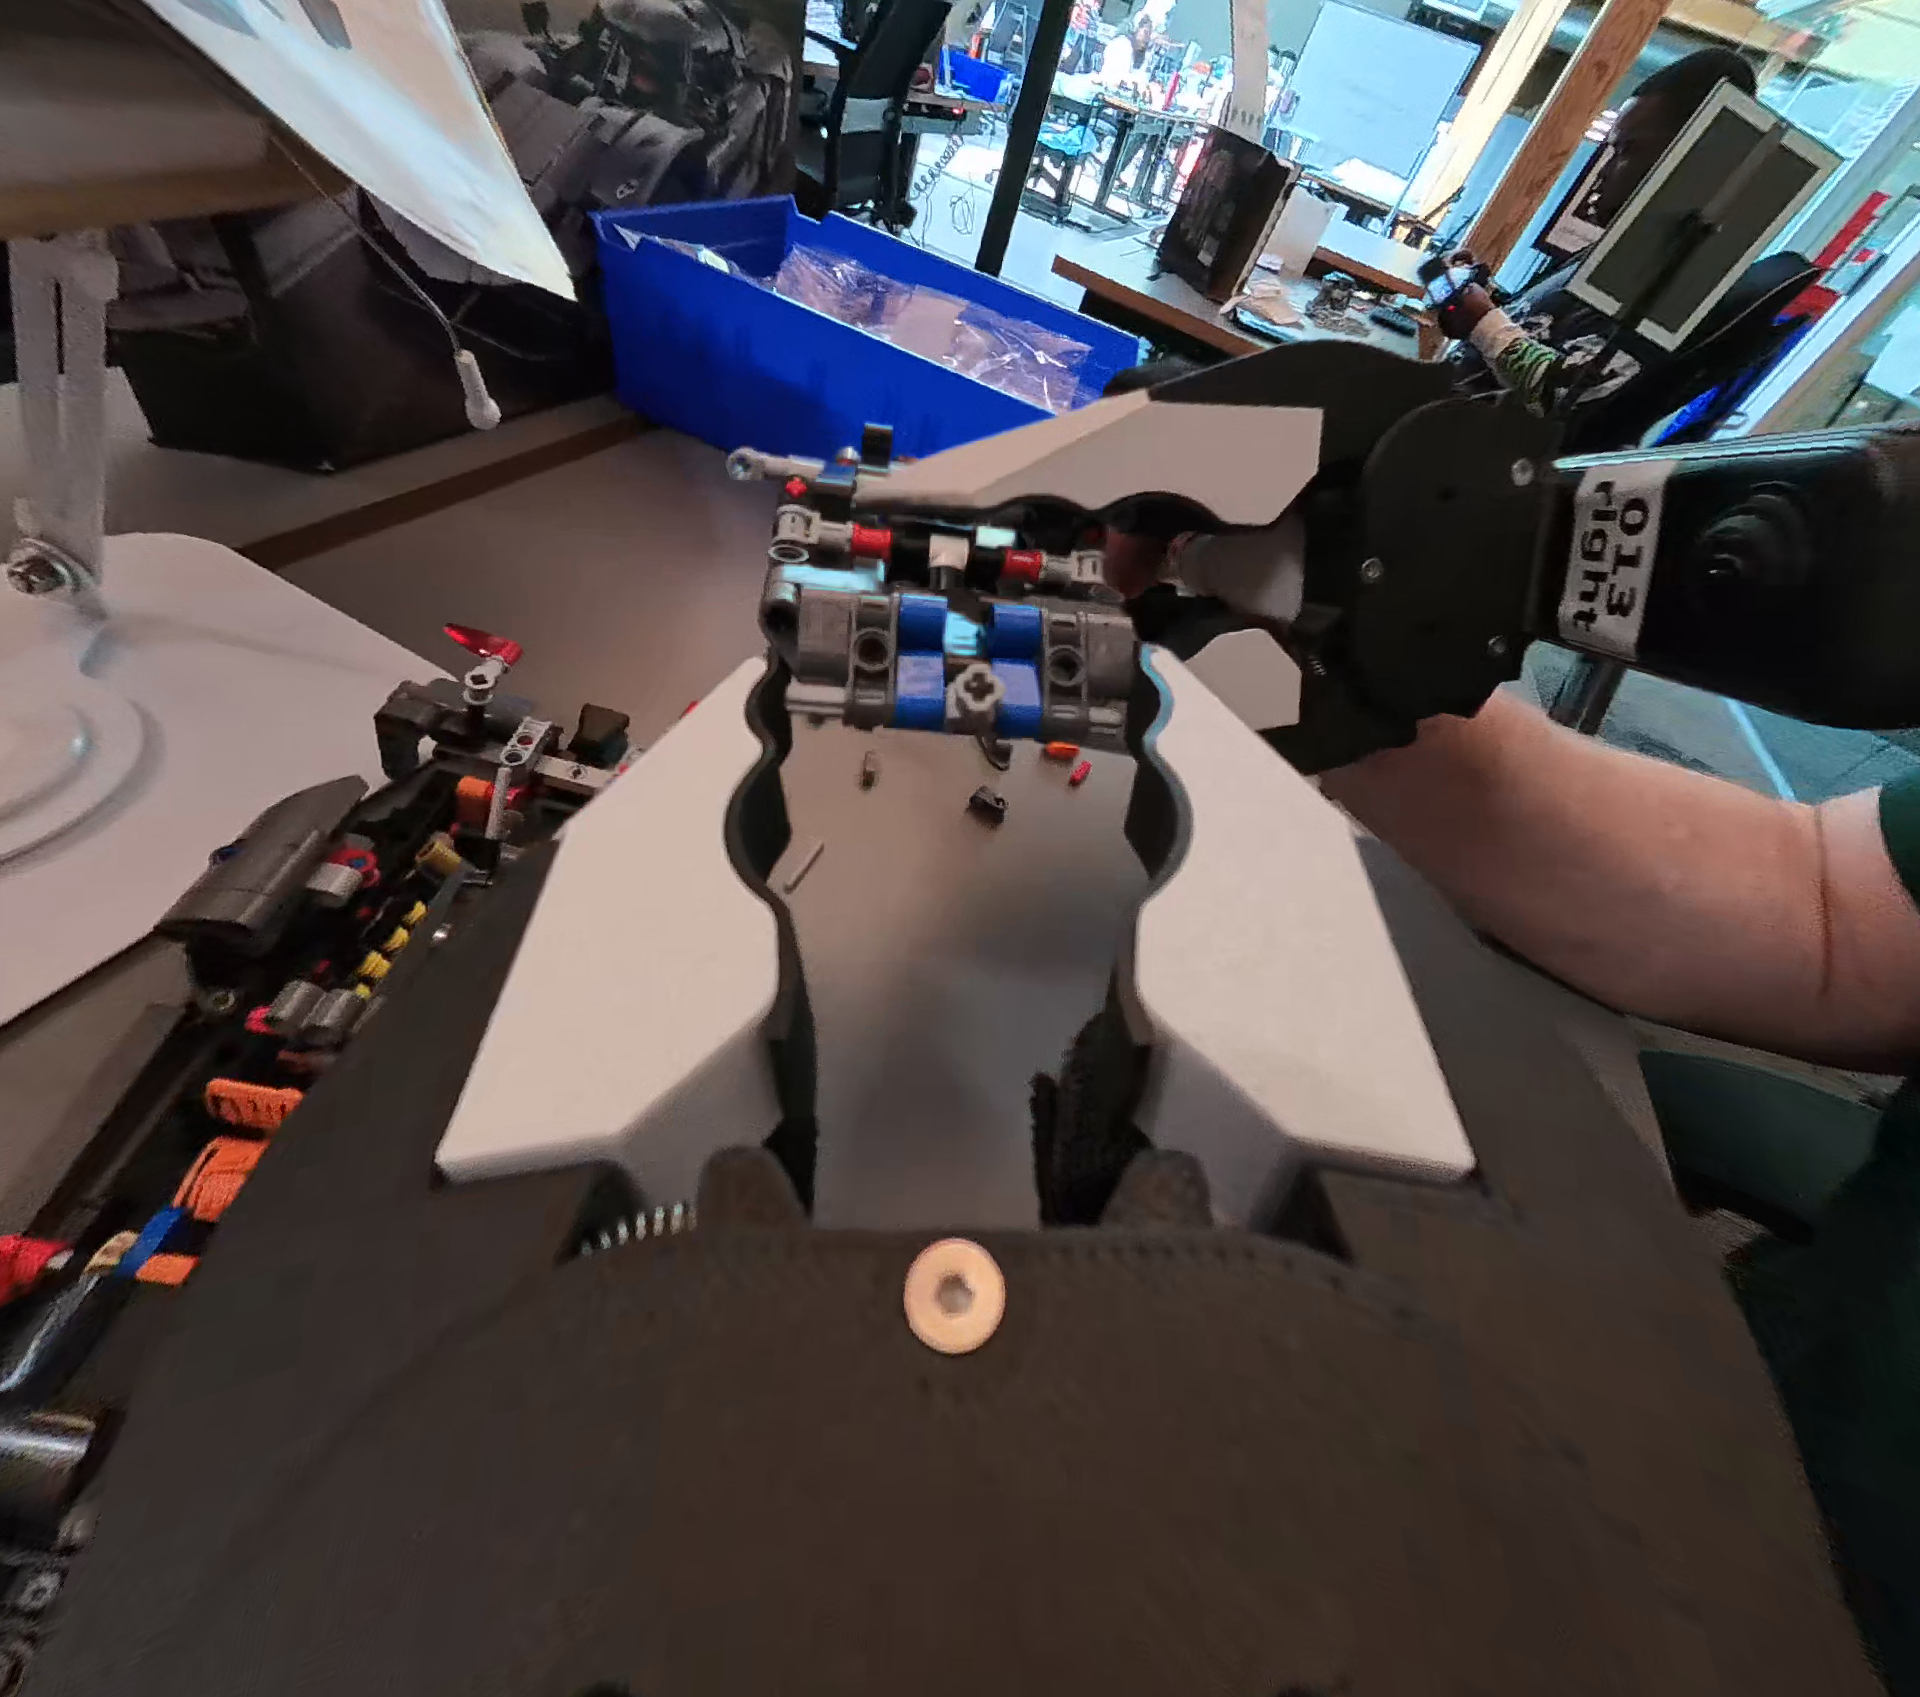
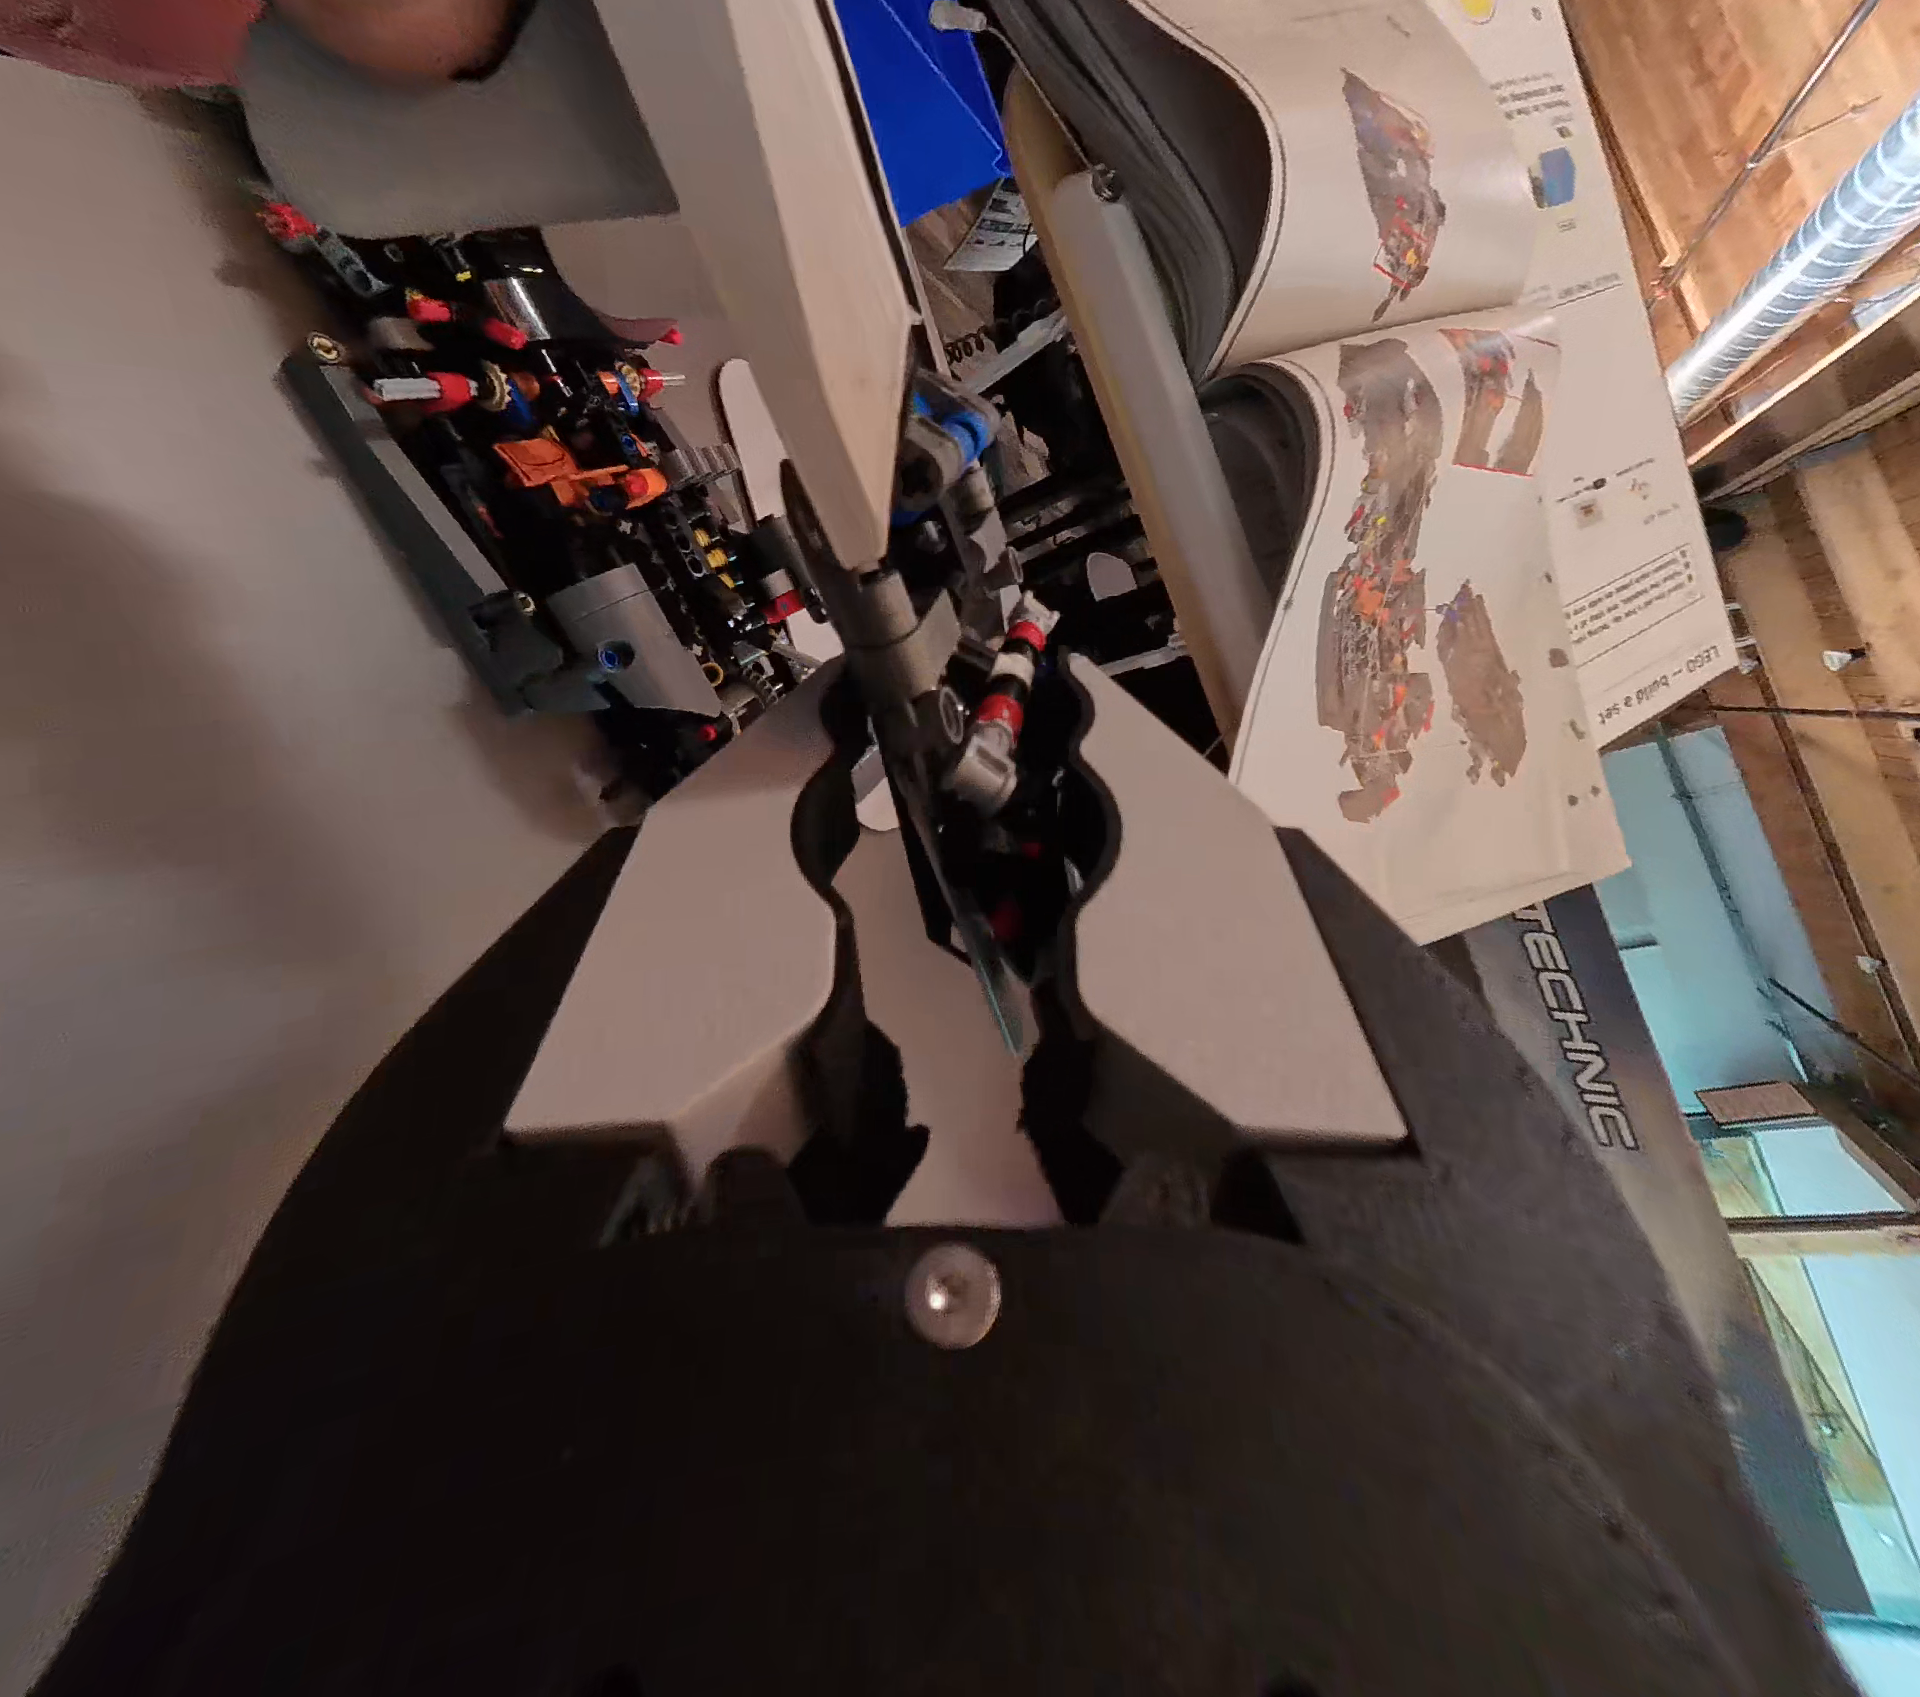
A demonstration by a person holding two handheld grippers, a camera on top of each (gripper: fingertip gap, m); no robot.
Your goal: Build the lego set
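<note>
Lego sub-assembly (image 1: 951, 639) held above the table (image 1: 623, 567), both grippers clamped on it.

Left gripper (image 1: 951, 691) grips its grey-blue block; right gripper (image 2: 951, 712) pinches the upper part. Likely seating a piece; next, press squarely.

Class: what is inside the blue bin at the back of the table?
The blue bin holds clear plastic bags. What the bags contain, and anything beneath them, cannot be seen.
</note>
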